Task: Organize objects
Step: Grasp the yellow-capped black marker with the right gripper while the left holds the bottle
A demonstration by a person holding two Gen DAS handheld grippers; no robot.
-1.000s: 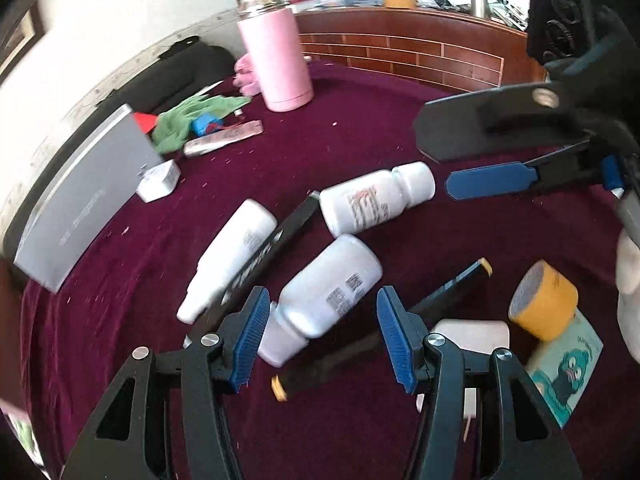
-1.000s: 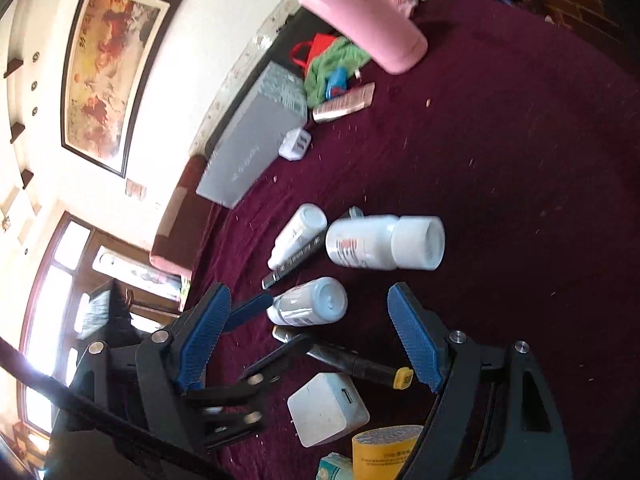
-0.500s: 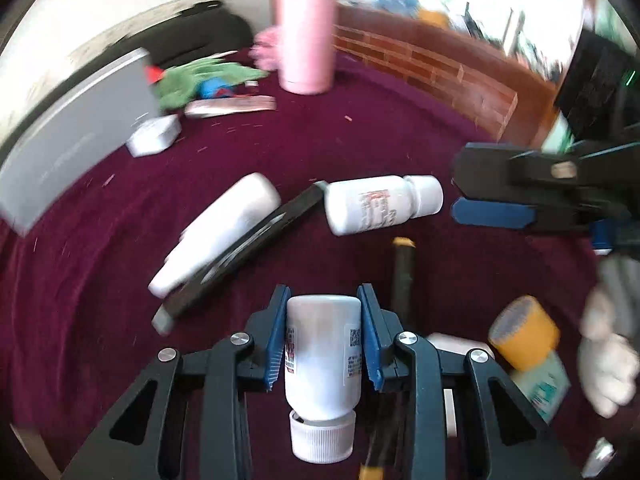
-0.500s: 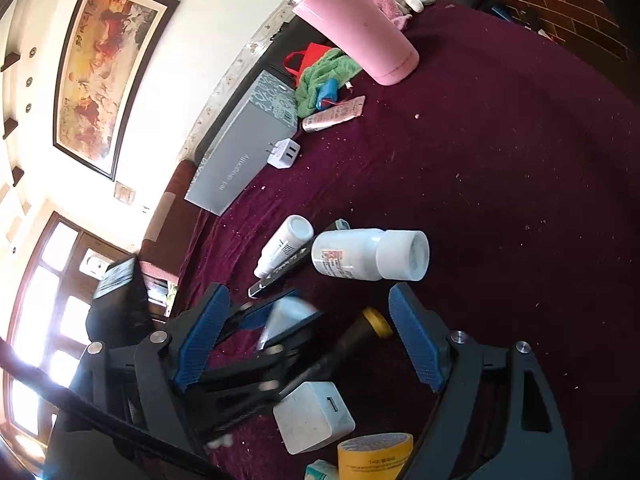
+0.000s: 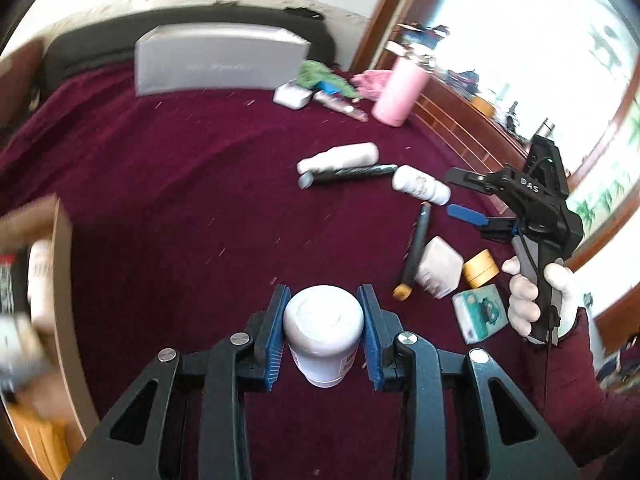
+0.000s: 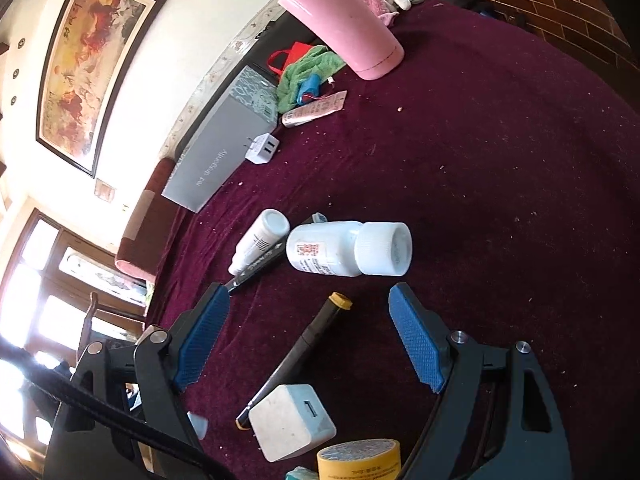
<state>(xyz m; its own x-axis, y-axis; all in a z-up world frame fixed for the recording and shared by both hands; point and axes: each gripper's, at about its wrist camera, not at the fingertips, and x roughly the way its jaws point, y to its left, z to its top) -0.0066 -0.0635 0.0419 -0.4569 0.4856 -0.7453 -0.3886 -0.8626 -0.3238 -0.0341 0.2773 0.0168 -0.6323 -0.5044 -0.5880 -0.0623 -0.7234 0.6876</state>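
Observation:
In the left wrist view my left gripper (image 5: pixel 323 320) is shut on a white pill bottle (image 5: pixel 323 330), its flat base facing away, held above the maroon cloth (image 5: pixel 200 208). A cardboard box (image 5: pixel 60 272) with items inside stands at the left edge. My right gripper (image 6: pixel 310 298) stands open over a black marker with a yellow cap (image 6: pixel 308 336), touching nothing. Just beyond it lie a capped white bottle (image 6: pixel 344 248), a slim white bottle (image 6: pixel 260 238) and a black pen (image 6: pixel 256 264). The right gripper (image 5: pixel 460 196) shows in a gloved hand (image 5: pixel 524 300).
A white charger (image 6: pixel 290 420), a yellow tape roll (image 6: pixel 358 460) and a teal pack (image 5: pixel 480 312) lie near the right gripper. At the back stand a pink tumbler (image 6: pixel 340 20), a grey box (image 6: pixel 224 140), a small adapter (image 6: pixel 262 148) and a green cloth (image 6: pixel 308 68).
My left gripper closed on the pill bottle, lifted it off the cloth and swung left towards the cardboard box, rolling as it went. The marker was turned round. The right gripper hardly moved.

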